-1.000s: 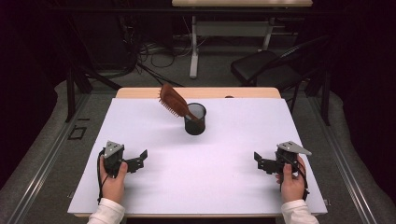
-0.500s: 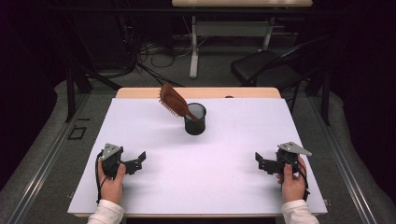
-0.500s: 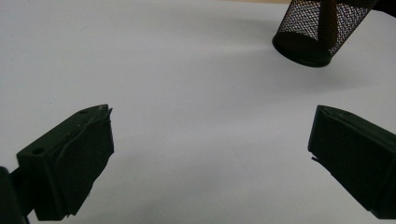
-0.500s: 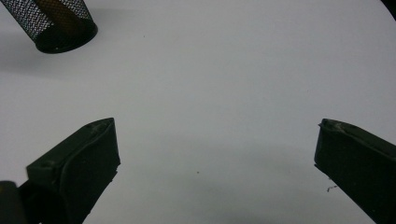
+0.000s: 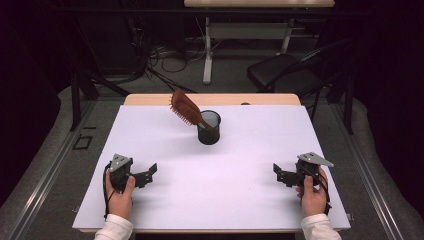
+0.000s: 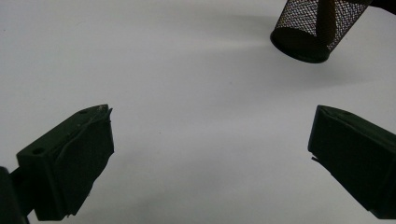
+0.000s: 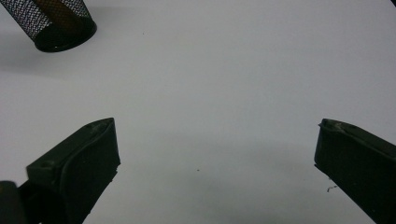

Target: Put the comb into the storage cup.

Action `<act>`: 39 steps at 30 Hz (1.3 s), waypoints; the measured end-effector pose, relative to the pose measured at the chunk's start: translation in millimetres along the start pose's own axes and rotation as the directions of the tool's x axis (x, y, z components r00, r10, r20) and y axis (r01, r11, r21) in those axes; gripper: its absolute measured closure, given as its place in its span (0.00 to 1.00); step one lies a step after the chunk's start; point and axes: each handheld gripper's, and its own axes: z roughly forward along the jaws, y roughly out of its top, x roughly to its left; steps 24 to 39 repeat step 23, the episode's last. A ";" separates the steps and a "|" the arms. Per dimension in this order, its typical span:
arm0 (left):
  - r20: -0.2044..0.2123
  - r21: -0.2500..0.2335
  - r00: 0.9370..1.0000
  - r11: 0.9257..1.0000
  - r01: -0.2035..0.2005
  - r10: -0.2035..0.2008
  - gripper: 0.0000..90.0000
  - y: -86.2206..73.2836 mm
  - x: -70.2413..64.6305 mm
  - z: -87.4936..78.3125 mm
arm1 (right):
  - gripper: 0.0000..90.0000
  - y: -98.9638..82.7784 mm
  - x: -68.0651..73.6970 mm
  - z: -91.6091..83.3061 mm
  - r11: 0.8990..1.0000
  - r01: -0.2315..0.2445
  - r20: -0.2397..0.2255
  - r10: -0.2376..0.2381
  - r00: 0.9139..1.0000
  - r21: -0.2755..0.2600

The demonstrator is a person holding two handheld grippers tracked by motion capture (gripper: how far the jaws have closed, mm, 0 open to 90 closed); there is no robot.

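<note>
A black mesh cup (image 5: 209, 128) stands upright at the middle back of the white table. A brown hairbrush (image 5: 184, 108) stands in it handle down, its head leaning up and to the left. The cup (image 6: 314, 29) sits at the top right of the left gripper view and the cup (image 7: 52, 23) at the top left of the right gripper view. My left gripper (image 5: 150, 172) rests near the front left, open and empty. My right gripper (image 5: 278, 173) rests near the front right, open and empty. Both point toward the table's middle.
The white table top (image 5: 220, 190) has a wooden strip along its back edge. Behind the table are a black chair (image 5: 285, 72), floor cables and another table's legs. Black stands rise at the left and right of the table.
Both grippers have drifted slightly toward the front edge of the table. The cup and hairbrush have not moved.
</note>
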 end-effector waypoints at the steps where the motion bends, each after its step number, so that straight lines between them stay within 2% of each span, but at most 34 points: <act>1: 0.001 -0.001 1.000 1.000 -0.001 0.001 0.00 -0.1 -0.5 0.4 | 0.00 0.0 0.1 0.0 1.000 0.001 -0.001 -0.001 1.000 0.001; 39: 0.001 0.003 1.000 1.000 0.008 -0.008 0.00 0.6 0.4 -1.7 | 0.00 0.2 -1.5 0.7 1.000 0.001 0.001 -0.001 1.000 -0.005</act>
